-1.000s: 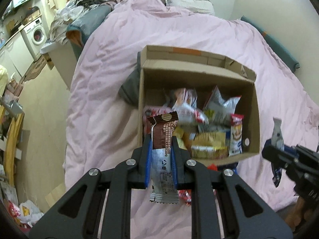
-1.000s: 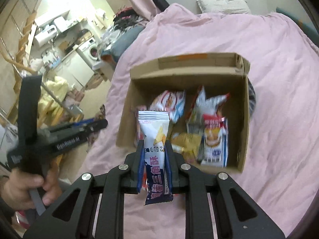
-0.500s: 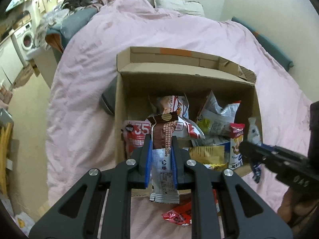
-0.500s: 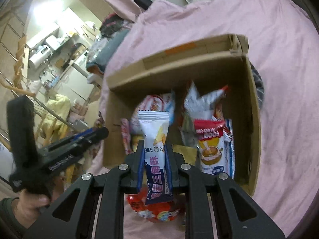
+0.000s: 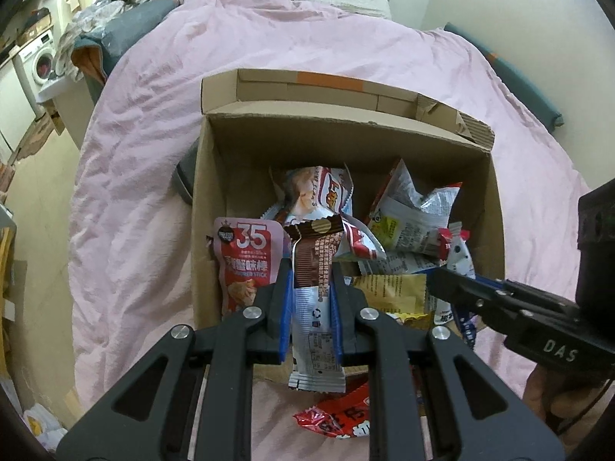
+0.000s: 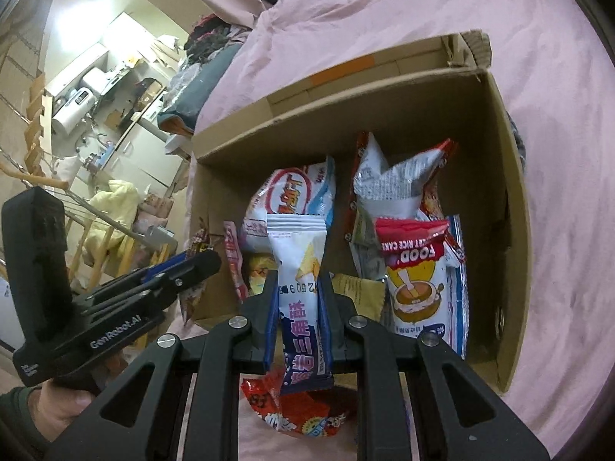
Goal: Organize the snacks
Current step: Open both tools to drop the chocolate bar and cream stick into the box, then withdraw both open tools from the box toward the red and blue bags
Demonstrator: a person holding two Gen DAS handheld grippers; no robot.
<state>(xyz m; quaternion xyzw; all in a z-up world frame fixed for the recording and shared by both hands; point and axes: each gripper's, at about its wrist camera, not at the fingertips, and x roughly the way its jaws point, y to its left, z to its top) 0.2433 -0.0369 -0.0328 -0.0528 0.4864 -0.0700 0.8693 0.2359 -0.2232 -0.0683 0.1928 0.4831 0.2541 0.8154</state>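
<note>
a bed under a pink quilt carries an open cardboard box of snacks; a red snack packet lies on the quilt just near of it.

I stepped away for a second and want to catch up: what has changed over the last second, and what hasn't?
Both grippers moved in toward the cardboard box, which now fills more of each view. The left gripper stays shut on the brown wafer packet, the right gripper on the white-and-blue snack packet. Neither was released. The red packet on the pink bedspread, before the box, has come into view.
</note>
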